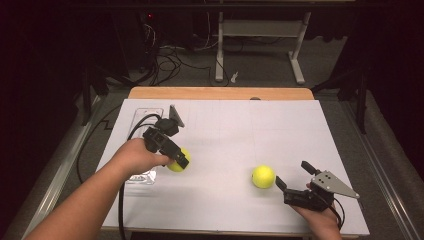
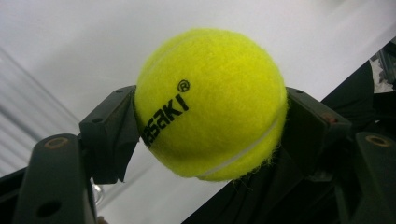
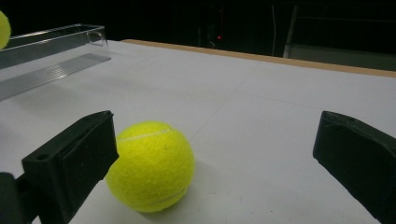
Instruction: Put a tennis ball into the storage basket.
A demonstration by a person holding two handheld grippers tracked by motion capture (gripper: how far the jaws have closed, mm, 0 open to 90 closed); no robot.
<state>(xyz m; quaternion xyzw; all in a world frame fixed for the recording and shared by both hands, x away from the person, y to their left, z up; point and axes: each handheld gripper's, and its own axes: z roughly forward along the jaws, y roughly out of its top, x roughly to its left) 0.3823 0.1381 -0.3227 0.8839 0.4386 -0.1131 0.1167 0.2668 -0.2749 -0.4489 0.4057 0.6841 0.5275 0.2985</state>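
Left tongs (image 1: 181,161) clamp closed around their load; right tongs (image 1: 294,175) gape wide.

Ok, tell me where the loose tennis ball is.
The loose tennis ball rests on the white table, right of centre, just ahead of the open right gripper.

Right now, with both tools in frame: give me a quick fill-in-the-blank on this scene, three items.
1. The left tool is shut on a ____ ball.
2. The right tool has its jaws ____.
3. The loose ball rests on the ____ table cover.

Missing: tennis; open; white
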